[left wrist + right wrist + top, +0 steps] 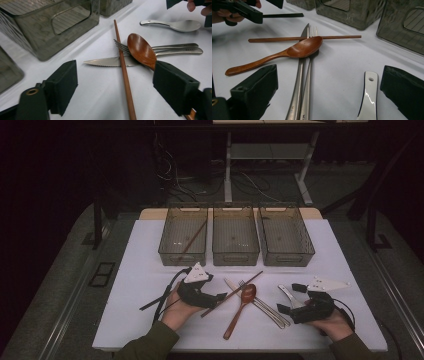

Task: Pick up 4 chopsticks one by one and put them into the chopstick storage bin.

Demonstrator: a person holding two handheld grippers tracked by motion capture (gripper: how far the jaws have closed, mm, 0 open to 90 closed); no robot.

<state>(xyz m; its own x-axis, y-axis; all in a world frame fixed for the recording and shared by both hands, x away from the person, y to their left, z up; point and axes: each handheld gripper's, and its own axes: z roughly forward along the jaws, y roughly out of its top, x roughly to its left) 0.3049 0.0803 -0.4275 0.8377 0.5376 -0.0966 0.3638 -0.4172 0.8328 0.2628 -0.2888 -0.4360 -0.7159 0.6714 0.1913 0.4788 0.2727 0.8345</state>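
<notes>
1. Left gripper (220,298) sat low over the white table (140,270), jaws standing apart with nothing clamped; the wooden chopstick (124,72) ran up between them in the left gripper view, untouched by either pad.
2. Behind it, the leftmost of three grey bins (183,236) held a second chopstick (192,240) leaning on a slant.
3. At table centre the loose chopstick lay diagonally across a serrated knife (110,61) and a fork (122,46), with a wooden spoon (141,51) resting bowl-up over the two steel pieces.
4. The middle bin (235,236) and right bin (285,236) stood in a row at the far edge.
5. A white ladle-type spoon (368,100) lay just right of the cutlery pile, its handle between the right gripper's jaws.
6. Right gripper (286,299) was held level, jaws apart, pads not pressing on that spoon.
</notes>
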